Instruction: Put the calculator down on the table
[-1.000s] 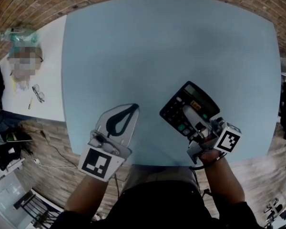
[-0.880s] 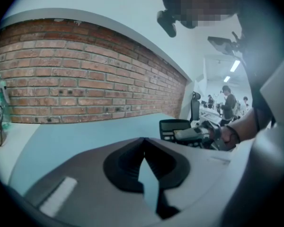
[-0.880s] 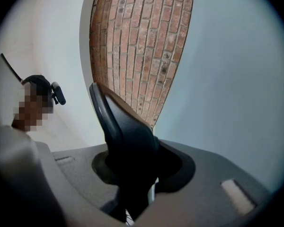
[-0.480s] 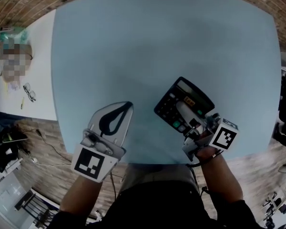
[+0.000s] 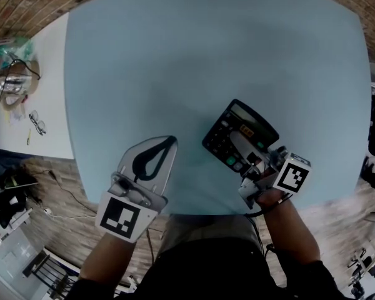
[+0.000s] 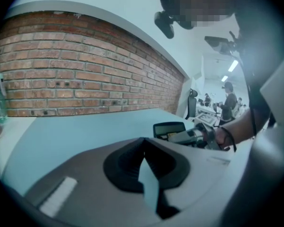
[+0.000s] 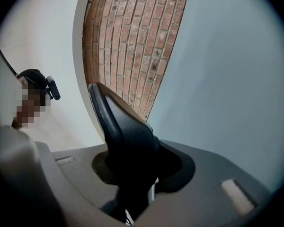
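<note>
A black calculator [image 5: 220, 139] with a grey display is clamped at its near edge by my right gripper [image 5: 239, 141], tilted over the near right part of the light blue table [image 5: 175, 55]. Whether it touches the top I cannot tell. In the right gripper view the calculator [image 7: 114, 119] stands edge-on between the jaws. To its left my left gripper [image 5: 151, 158] hovers above the table, shut, with nothing in it. In the left gripper view the shut jaw tips of the left gripper [image 6: 143, 148] meet, and the calculator [image 6: 169, 128] shows beyond them at the right.
The table's front edge [image 5: 194, 212] runs just below both grippers. A white side table [image 5: 31, 92] at the left carries glasses [image 5: 36, 122] and bottles. A brick wall [image 6: 85, 79] stands behind the table, and people stand in the far room [image 6: 227, 103].
The right gripper with the calculator has sunk a little toward the table top. The left gripper has dipped slightly as well. Both grips look the same.
</note>
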Available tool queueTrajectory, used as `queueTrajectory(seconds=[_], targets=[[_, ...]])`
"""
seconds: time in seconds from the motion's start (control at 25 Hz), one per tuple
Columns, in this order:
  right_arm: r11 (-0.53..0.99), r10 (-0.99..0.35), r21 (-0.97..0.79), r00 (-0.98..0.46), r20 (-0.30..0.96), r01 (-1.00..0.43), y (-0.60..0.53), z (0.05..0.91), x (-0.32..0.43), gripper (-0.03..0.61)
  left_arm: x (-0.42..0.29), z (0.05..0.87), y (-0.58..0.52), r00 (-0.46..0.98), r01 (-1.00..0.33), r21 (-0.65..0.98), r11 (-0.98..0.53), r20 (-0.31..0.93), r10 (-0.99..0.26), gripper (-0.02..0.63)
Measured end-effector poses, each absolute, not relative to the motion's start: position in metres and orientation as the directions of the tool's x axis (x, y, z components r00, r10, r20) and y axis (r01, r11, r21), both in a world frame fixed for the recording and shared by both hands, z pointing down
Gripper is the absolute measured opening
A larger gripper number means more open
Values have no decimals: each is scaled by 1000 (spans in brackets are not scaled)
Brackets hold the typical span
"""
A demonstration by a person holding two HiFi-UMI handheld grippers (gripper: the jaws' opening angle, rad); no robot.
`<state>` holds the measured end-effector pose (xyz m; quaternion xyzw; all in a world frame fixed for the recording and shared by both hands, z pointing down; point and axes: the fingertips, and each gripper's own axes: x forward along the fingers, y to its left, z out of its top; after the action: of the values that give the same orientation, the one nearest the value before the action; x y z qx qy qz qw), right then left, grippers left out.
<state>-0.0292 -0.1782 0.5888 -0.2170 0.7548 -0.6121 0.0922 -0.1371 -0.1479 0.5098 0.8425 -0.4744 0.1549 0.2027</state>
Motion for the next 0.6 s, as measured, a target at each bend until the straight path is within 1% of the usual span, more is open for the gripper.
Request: queueTrajectory(seconds=[0.36,0.6], targets=[[133,-443,-964,-884,149,-229,-175,598,-27,120,-139,506,-145,495,-867,206,-453,453,-742,2],[147,-431,-948,-881,197,-284,-174,602,-26,120,-136,505,-143,498,-866,223,-447,447,-743,2]])
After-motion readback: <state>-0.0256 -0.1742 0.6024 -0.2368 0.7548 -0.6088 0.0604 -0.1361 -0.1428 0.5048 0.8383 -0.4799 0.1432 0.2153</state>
